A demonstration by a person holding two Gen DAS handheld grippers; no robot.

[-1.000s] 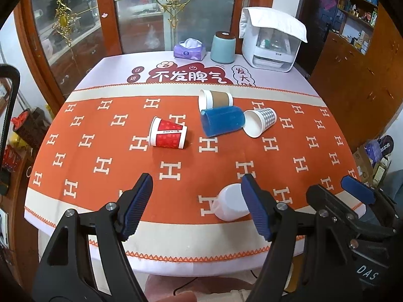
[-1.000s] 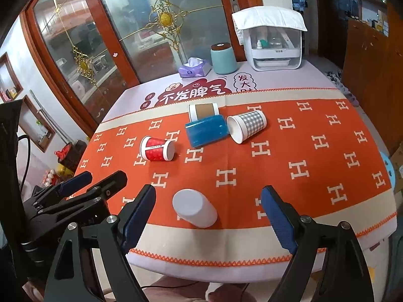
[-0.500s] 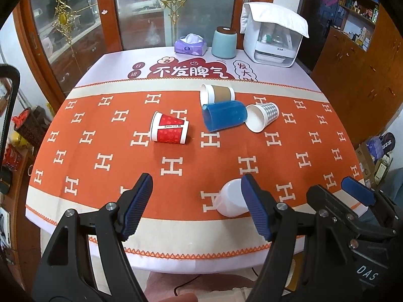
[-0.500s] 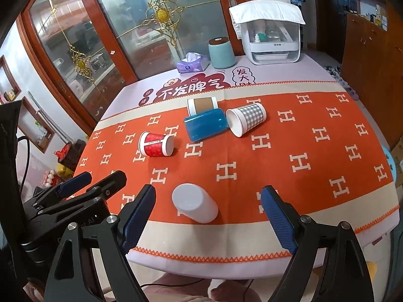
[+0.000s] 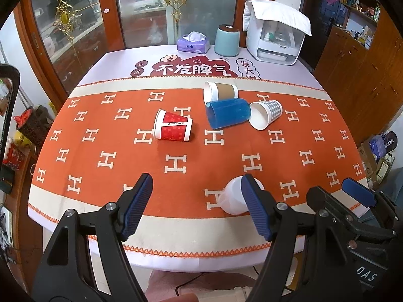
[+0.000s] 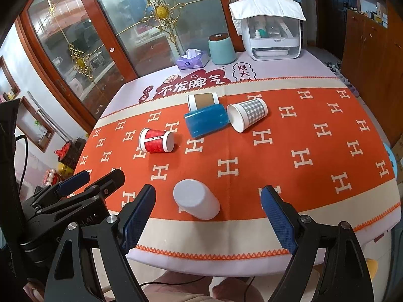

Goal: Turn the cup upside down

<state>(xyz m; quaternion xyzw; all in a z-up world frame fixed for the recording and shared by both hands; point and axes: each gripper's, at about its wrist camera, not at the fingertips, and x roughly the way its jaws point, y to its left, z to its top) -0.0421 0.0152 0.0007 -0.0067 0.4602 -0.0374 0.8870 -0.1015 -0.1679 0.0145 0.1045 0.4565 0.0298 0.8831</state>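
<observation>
A white plastic cup (image 6: pixel 196 199) lies on its side near the table's front edge, its base toward me; it also shows in the left wrist view (image 5: pixel 231 197), partly behind my left gripper's right finger. Farther back lie a red cup (image 5: pixel 173 128), a blue cup (image 5: pixel 228 112), a brown-sleeved cup (image 5: pixel 221 91) and a grey-checked cup (image 5: pixel 265 114), all on their sides. My left gripper (image 5: pixel 196 202) is open and empty above the front edge. My right gripper (image 6: pixel 207 217) is open and empty, with the white cup in line between its fingers.
The table has an orange patterned cloth (image 5: pixel 176 163). At the back stand a purple tissue box (image 5: pixel 193 43), a teal canister (image 5: pixel 227 40) and a white appliance (image 5: pixel 275 34). Glass cabinet doors stand behind; wooden cabinets are to the right.
Both grippers have drawn back and up a little, so the table looks smaller and farther. The cups have not moved. Both grippers stay open.
</observation>
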